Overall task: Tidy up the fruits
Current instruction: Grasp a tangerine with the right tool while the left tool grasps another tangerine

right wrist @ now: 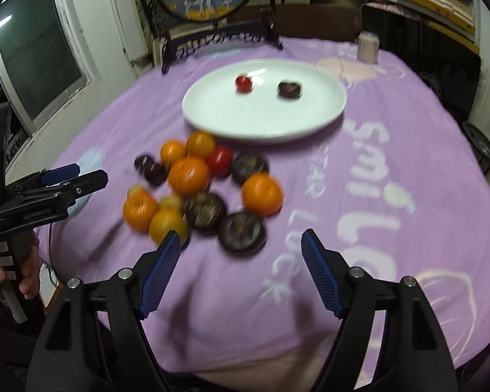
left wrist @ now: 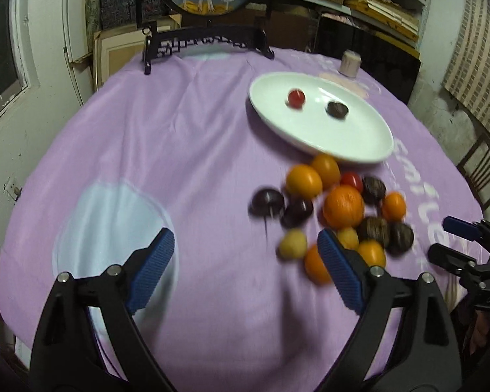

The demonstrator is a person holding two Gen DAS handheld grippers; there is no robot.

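**Both grippers wide open, fruit pile sitting just short of the plate**

Left gripper (left wrist: 246,251) has its blue pads spread wide with nothing between them, hovering over bare purple tablecloth (left wrist: 186,137). Its right pad sits right at the near-left edge of the fruit pile (left wrist: 336,205), overlapping an orange fruit (left wrist: 315,264) in the view, though I can't tell if it's actually touching. Plenty of open cloth to its left, around a pale blue patch.

Right gripper (right wrist: 241,245) is spread wide too, empty, with its left pad close to a yellow-orange fruit (right wrist: 165,223) and a dark round one (right wrist: 241,232) just ahead of the gap. To its right it's all bare cloth with white lettering.

The pile is a tight cluster of orange, yellow, red and dark fruits, its far edge almost under the rim of the white plate (right wrist: 264,124). The plate holds a small red fruit (right wrist: 244,83) and a dark fruit (right wrist: 289,89), well apart, lots of free space around them. Behind it, near the table's far edge, stand a small cup (right wrist: 368,46) and a dark ornamental stand (left wrist: 209,44).
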